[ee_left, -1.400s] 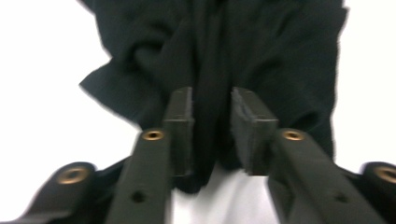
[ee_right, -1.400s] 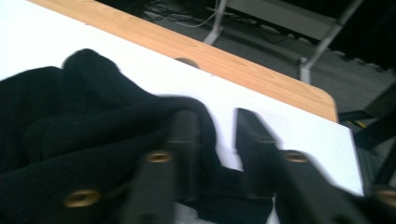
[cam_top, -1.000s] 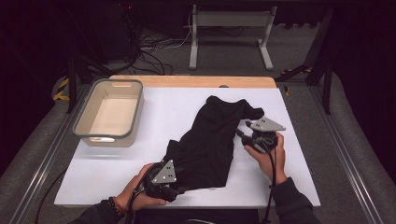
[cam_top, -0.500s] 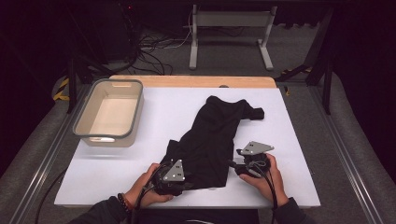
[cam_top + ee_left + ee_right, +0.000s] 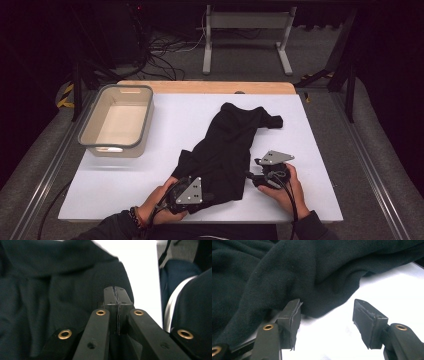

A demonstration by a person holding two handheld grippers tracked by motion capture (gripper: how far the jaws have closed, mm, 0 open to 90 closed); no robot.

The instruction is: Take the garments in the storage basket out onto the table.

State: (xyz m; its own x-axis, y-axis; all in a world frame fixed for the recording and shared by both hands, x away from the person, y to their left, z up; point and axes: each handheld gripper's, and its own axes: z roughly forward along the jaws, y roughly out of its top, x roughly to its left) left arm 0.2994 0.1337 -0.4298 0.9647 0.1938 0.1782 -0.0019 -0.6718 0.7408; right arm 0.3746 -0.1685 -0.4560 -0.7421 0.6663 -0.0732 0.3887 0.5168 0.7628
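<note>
A black garment (image 5: 230, 145) lies crumpled on the white table (image 5: 325, 150), running from the far middle toward the near edge. My left gripper (image 5: 207, 196) is at its near-left corner. In the left gripper view its jaws (image 5: 116, 290) have just been closing and now meet tight, with the garment (image 5: 50, 290) around their tips. My right gripper (image 5: 248, 175) sits low at the garment's near-right edge, open. Its jaws (image 5: 325, 305) have just been opening. Bare table lies between them, and the garment's (image 5: 299, 272) folded edge is by the left pad (image 5: 293, 315).
A beige plastic bin (image 5: 145, 120) stands at the far left of the table. A wooden strip (image 5: 210, 87) runs along the far edge. Metal rails flank both sides, and cables and a stand sit on the floor beyond.
The right gripper has come down and toward the near edge along the garment's right side. The left gripper has crept slightly into the garment's near corner.
</note>
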